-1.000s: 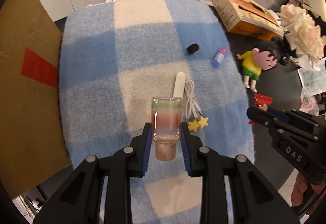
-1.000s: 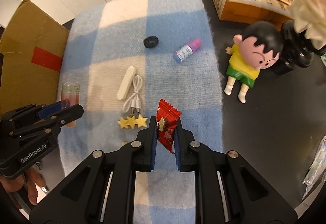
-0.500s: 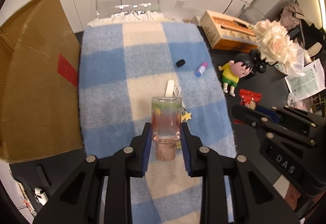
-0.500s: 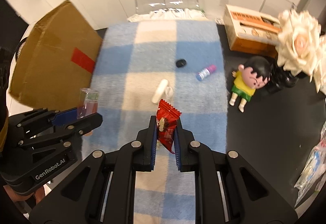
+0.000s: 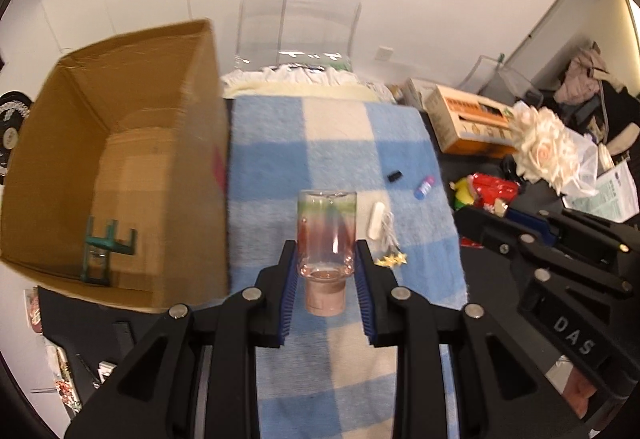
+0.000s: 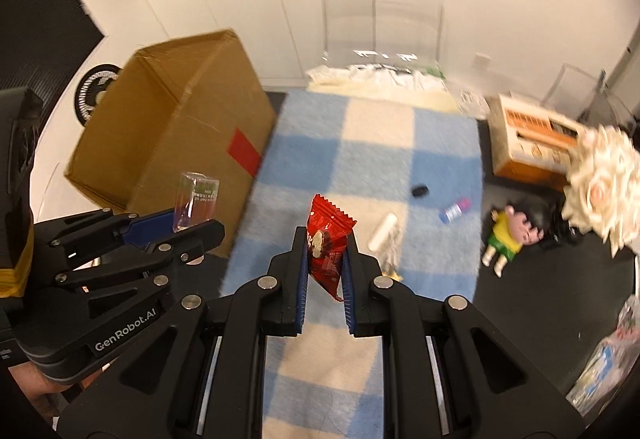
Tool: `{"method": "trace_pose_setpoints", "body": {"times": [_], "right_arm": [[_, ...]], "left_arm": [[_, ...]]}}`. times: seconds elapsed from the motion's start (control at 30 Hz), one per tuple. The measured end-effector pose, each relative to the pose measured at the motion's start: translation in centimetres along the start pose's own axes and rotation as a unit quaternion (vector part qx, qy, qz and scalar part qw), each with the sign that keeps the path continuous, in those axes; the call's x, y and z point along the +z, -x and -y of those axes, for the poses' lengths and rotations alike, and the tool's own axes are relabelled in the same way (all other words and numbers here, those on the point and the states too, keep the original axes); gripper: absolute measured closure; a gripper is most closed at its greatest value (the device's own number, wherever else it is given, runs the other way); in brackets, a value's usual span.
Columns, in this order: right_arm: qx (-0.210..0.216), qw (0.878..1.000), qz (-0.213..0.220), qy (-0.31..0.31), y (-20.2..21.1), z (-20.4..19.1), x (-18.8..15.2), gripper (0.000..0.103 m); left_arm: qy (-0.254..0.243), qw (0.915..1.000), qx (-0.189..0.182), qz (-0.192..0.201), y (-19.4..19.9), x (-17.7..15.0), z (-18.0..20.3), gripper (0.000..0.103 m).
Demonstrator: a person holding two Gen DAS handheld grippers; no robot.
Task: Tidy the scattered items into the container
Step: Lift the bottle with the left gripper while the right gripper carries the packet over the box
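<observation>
Left wrist view shows the left gripper [image 5: 326, 271] closed on a clear bottle [image 5: 326, 229] with a pinkish cap, carried cap-toward-camera above the near half of the checked blanket [image 5: 272, 143]. Right wrist view shows the right gripper [image 6: 324, 259] pinched shut on a red snack packet [image 6: 326, 243], also held in the air over the blanket's near end. The cardboard box [image 5: 120, 143], open at the top, stands against the blanket's left edge; a green stand-like object [image 5: 106, 243] lies in its near corner.

By my reading, this is the carry step: both items are lifted and the drop into the box comes next. That calls for swinging each gripper leftward over the box's rim, then opening the jaws once the item is above the open space.

Left on the blanket near its right edge are a white stick [image 5: 376, 215], a coiled cable [image 5: 388, 229], yellow stars [image 5: 392, 259], a black cap [image 5: 395, 175] and a small purple-capped tube [image 5: 424, 188].
</observation>
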State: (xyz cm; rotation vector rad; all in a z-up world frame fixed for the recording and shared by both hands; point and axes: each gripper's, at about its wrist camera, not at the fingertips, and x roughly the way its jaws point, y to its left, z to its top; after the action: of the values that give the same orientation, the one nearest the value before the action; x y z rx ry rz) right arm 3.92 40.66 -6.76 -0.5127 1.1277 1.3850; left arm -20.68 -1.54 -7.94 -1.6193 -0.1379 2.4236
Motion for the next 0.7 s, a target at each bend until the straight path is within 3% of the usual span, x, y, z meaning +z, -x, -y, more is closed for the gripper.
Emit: {"method": "trace_pose_setpoints", "body": {"times": [0.7], "right_arm": [[0.057, 0.995, 0.008, 0.081, -1.3, -12.4, 5.6, 0.088]], "left_arm": [[0.08, 0.9948, 0.047, 0.042, 5.2, 0.1, -11.8, 0.076]]}}
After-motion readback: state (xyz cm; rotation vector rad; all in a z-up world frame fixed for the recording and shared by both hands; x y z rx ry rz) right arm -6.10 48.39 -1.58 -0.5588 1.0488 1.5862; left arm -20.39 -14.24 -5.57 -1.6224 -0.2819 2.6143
